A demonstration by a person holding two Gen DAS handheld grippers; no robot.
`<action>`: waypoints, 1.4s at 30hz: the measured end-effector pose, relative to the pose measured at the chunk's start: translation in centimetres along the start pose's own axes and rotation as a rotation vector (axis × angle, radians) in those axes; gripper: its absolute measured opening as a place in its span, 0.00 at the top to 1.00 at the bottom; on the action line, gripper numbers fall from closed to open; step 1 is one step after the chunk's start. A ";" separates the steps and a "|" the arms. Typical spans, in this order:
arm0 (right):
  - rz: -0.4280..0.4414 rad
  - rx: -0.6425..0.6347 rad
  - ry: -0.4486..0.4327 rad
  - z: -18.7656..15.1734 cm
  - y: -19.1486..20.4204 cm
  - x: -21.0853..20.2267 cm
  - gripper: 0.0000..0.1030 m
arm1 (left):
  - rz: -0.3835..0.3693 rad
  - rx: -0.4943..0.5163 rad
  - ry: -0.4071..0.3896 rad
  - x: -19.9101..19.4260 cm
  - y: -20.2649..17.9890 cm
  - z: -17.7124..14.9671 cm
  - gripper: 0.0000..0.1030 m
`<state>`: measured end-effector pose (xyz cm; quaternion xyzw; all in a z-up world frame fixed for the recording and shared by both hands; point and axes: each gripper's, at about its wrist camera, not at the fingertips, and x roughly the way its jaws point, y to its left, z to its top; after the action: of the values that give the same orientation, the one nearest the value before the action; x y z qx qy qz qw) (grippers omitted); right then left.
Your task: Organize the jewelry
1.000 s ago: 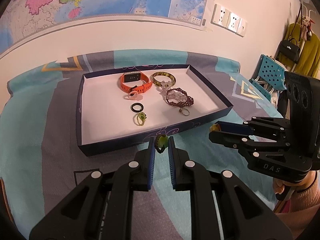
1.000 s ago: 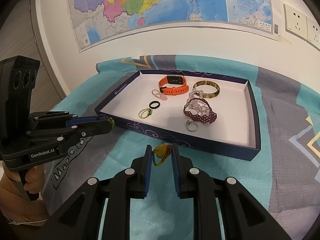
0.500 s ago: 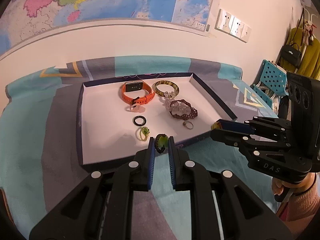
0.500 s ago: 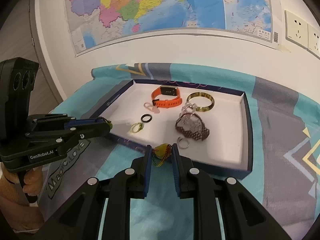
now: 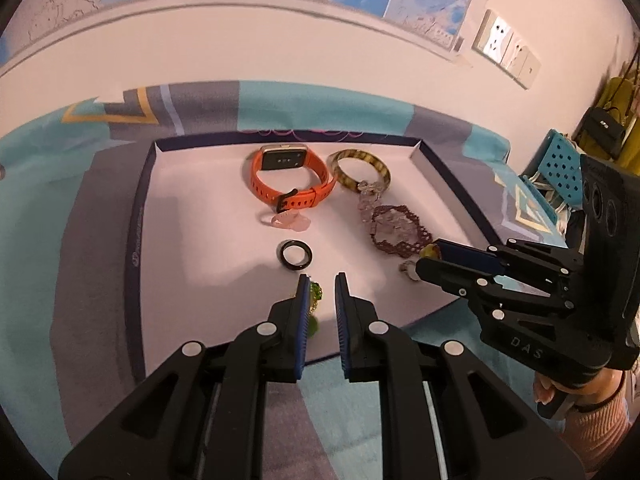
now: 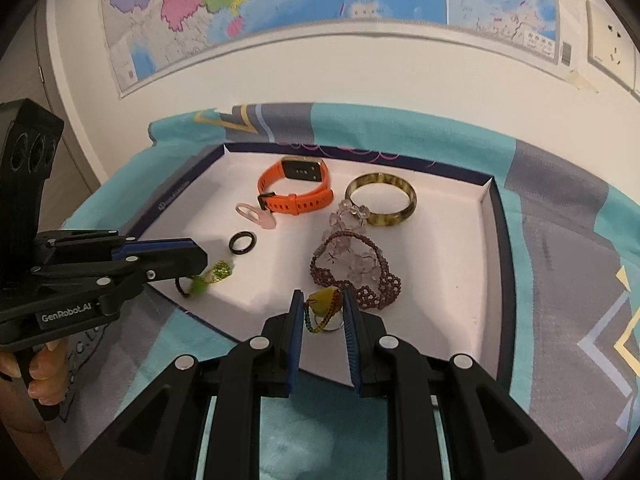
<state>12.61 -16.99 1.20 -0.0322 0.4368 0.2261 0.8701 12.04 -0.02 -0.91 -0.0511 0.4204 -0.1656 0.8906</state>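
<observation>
The left gripper (image 5: 321, 285) is nearly closed, pinching a thin cord with a green bead (image 6: 198, 286) over the near edge of the tray (image 6: 494, 248). The right gripper (image 6: 320, 301) is narrowly parted, clamping a yellow bead pendant (image 6: 325, 298) on a multicoloured cord above the tray's near edge, just beside the purple beaded bracelet (image 6: 370, 280). An orange watch (image 6: 298, 190) and a mottled bangle (image 6: 380, 199) lie toward the far edge; a black ring (image 6: 242, 242) and pink ring (image 6: 256, 214) lie mid-tray. The tray sits on a teal and grey cloth (image 6: 560, 216) below a wall map (image 6: 280, 4).
</observation>
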 end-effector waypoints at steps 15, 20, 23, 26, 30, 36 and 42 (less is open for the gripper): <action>-0.006 0.038 -0.024 -0.6 -0.3 -0.4 0.68 | 0.026 0.012 -0.042 -1.3 -0.2 -1.0 0.62; 0.017 0.050 -0.081 -1.6 0.2 -2.7 0.47 | 0.066 0.045 -0.112 -3.8 -0.9 -2.2 0.34; 0.008 0.051 -0.106 -2.5 0.8 -3.9 0.34 | 0.084 0.045 -0.147 -5.1 -1.2 -3.1 0.13; -0.003 0.053 -0.112 -3.4 1.4 -4.7 0.11 | 0.113 0.043 -0.172 -6.1 -1.4 -3.9 0.05; -0.031 0.045 -0.123 -4.5 2.2 -5.5 0.07 | 0.163 0.027 -0.189 -7.0 -1.7 -5.0 0.05; -0.053 0.049 -0.125 -5.3 3.1 -6.1 0.07 | 0.210 0.008 -0.193 -7.5 -1.9 -5.9 0.05; -0.059 0.061 -0.147 -6.1 3.4 -7.0 0.07 | 0.240 0.002 -0.203 -7.9 -2.0 -6.6 0.05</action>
<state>2.99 -18.02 3.40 -0.0019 0.3774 0.1887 0.9066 1.83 1.09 1.15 -0.0162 0.3310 -0.0524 0.9420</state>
